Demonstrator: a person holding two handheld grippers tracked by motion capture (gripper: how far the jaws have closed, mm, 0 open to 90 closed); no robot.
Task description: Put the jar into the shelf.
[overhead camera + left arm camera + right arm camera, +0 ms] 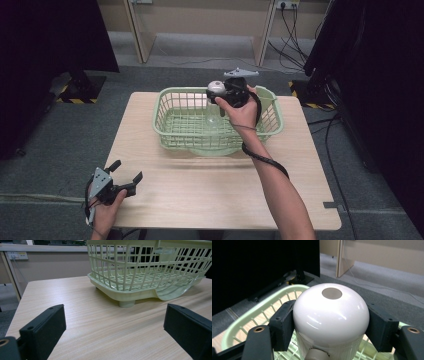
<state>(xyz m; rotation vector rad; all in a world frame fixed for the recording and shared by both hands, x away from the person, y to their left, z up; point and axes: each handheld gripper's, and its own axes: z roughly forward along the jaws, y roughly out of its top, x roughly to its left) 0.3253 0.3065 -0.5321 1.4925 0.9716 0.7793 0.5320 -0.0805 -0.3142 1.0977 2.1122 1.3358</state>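
Note:
A pale green plastic basket (pixel 165 131) stands on the far half of the wooden table (pixel 210 190). Above its far rim my right gripper (pixel 217 94) is shut on a white glossy domed object (pixel 216 86). In the right gripper view the dome (pixel 329 312) sits between both black pads (pixel 283 325), a round grey spot on top and a ribbed base below, with the basket rim (pixel 262 307) underneath. My left gripper (pixel 127 171) is held low at the table's front left corner, open with nothing between its fingers. In the left gripper view it (pixel 115 327) faces the basket (pixel 125 272).
Something faint, clear and round lies on the basket floor (pixel 212 121). Dark partitions stand at the left (pixel 50 40) and right (pixel 370 60). Cables run over the grey floor at the right (pixel 335 150). A wall socket (pixel 17 255) shows behind the table.

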